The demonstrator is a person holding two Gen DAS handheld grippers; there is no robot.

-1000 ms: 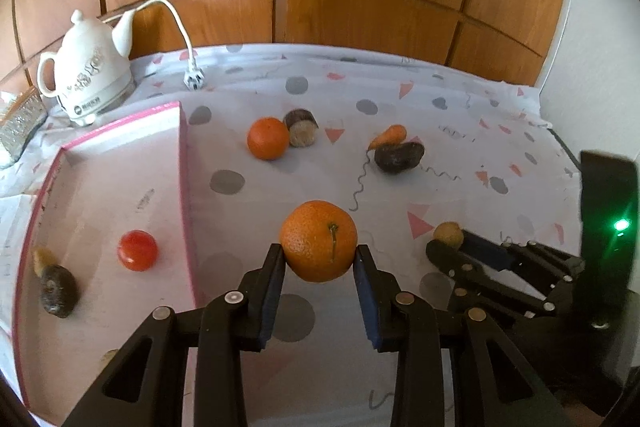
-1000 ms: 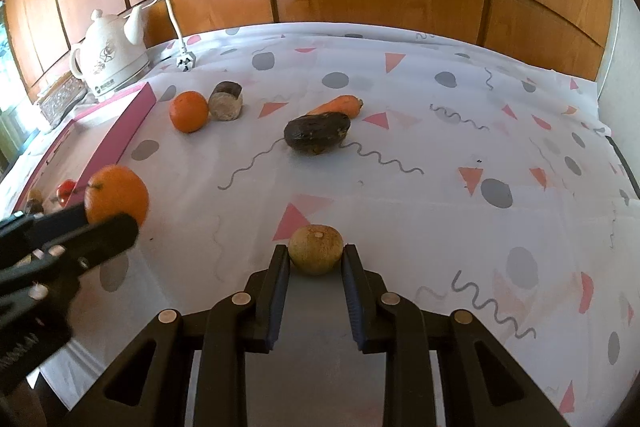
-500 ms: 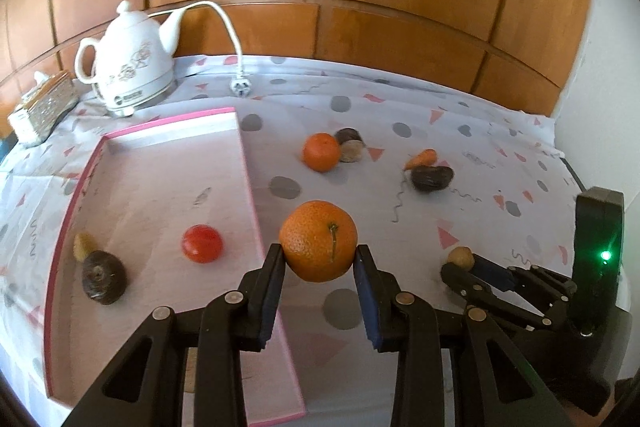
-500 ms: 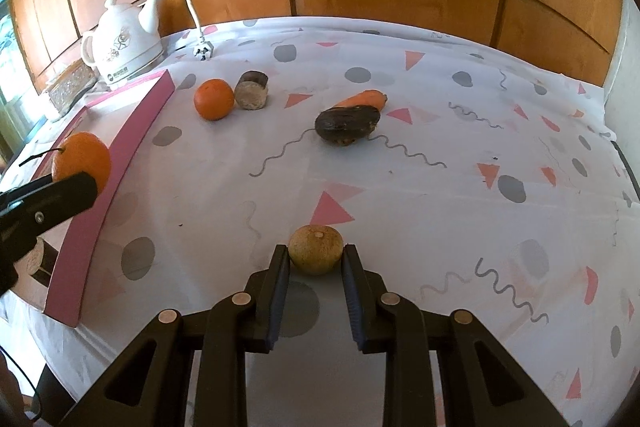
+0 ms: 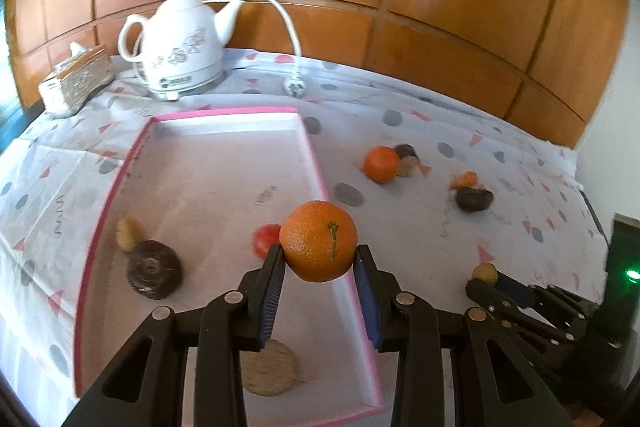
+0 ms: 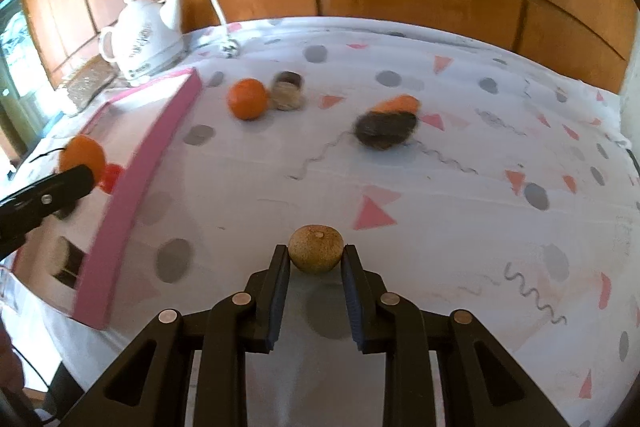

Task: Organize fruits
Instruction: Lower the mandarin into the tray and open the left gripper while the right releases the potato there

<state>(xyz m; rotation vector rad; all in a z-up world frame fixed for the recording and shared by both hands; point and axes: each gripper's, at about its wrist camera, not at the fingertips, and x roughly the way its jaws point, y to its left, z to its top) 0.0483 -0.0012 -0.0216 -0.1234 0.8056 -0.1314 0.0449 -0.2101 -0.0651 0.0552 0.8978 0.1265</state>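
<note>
My left gripper (image 5: 319, 259) is shut on an orange (image 5: 318, 241) and holds it above the right side of the pink-rimmed tray (image 5: 316, 155). The tray holds a red tomato (image 5: 266, 239), a dark round fruit (image 5: 154, 269), a small yellowish fruit (image 5: 128, 233) and a tan round piece (image 5: 268, 373). My right gripper (image 6: 315, 259) is shut on a small brown round fruit (image 6: 316, 247) above the tablecloth, right of the tray (image 6: 160, 135). A second orange (image 6: 247, 98), a brown cylinder piece (image 6: 287, 91), a carrot (image 6: 400, 103) and a dark oblong fruit (image 6: 386, 129) lie on the cloth.
A white teapot (image 5: 182, 43) with cord and plug (image 5: 294, 87) stands behind the tray. A tissue box (image 5: 76, 81) sits at the far left. Wooden wall panels (image 5: 440, 7) close the back. The table edge runs near the tray's front.
My left gripper has carried the orange leftward from over the cloth to over the tray. My right gripper has lifted and shifted left with the brown fruit.
</note>
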